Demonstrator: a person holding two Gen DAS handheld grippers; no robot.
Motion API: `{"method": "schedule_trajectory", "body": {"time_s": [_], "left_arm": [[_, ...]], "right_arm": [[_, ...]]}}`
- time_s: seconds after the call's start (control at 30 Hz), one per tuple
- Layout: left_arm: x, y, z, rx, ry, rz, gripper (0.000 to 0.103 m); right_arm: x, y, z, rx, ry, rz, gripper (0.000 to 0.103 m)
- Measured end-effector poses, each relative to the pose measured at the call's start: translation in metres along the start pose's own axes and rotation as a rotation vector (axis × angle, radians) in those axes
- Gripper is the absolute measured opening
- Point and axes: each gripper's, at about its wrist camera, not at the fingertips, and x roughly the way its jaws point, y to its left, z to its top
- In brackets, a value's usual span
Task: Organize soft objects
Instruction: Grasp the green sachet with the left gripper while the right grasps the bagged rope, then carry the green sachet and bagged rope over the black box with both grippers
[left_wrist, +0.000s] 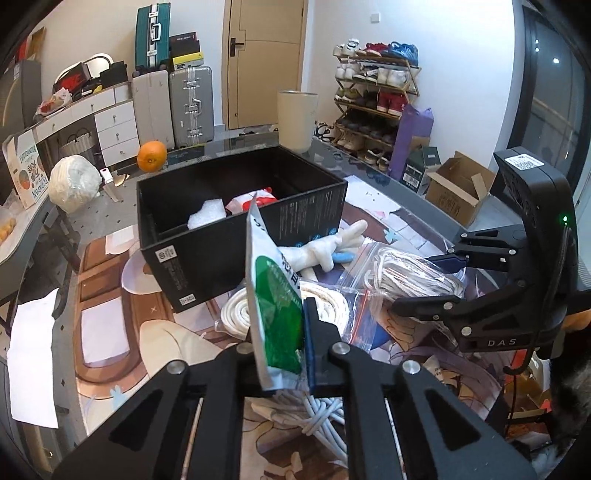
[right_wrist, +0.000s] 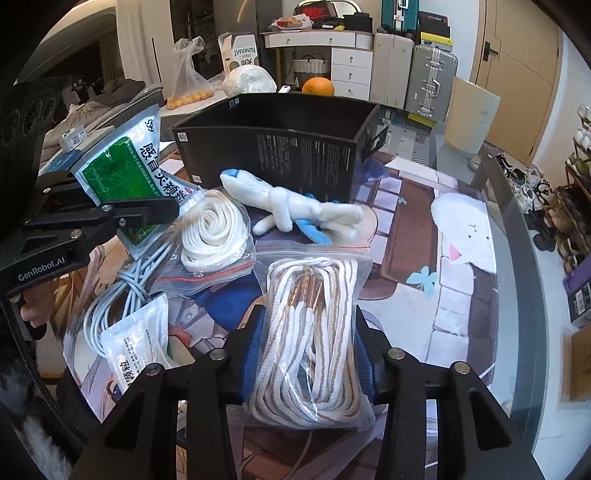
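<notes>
A pretty lived-in room is seen around all this: suitcases (left_wrist: 190, 105) stacked by a wooden door (left_wrist: 266, 59), a shoe rack (left_wrist: 376, 99) off to the right, a white drawer unit on the left. The counter (left_wrist: 92, 236) is glass-topped with a cartoon-print mat under everything, and an orange (left_wrist: 151, 156) is parked at its far edge. The relation that matters: the open black box (left_wrist: 236, 221) lies just beyond and slightly left of the left hand-held gripper (left_wrist: 284, 354), which is pinched tight on a green-and-white sachet (left_wrist: 273, 295) held up on edge, its long axis pointing up toward the box's near wall. So that hand is judged the nearer one to the box, and the sachet probably only has to be carried forward over the rim. Some white and red soft stuff is already seen inside. The right hand-held gripper (right_wrist: 306, 354) is closed around a zip bag of striped rope (right_wrist: 314, 332), long axis running away from the camera, still resting on the counter nearer than the box. Between it and the box a white plush toy (right_wrist: 295, 214) and a second bag of white rope (right_wrist: 214, 232) are left lying, with a grey cable (right_wrist: 122, 295) and another sachet at near left.
</notes>
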Motion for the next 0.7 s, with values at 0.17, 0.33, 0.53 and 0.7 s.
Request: {"method": "schedule_trajectory", "body": {"time_s": [0.17, 0.33, 0.53, 0.7], "left_arm": [[-0.011, 0.006, 0.003, -0.026, -0.035, -0.013, 0.008], [-0.021, 0.015, 0.009, -0.047, -0.075, -0.009, 0.008], [-0.027, 0.026, 0.021, -0.066, -0.111, 0.001, 0.008], [-0.029, 0.034, 0.033, -0.078, -0.15, 0.01, 0.008]], "right_arm": [[-0.017, -0.001, 0.002, 0.0, -0.043, -0.011, 0.043], [-0.038, -0.005, 0.009, 0.036, -0.126, 0.007, 0.043], [-0.048, -0.008, 0.027, 0.063, -0.191, 0.029, 0.043], [-0.048, -0.006, 0.048, 0.047, -0.217, 0.035, 0.043]]}}
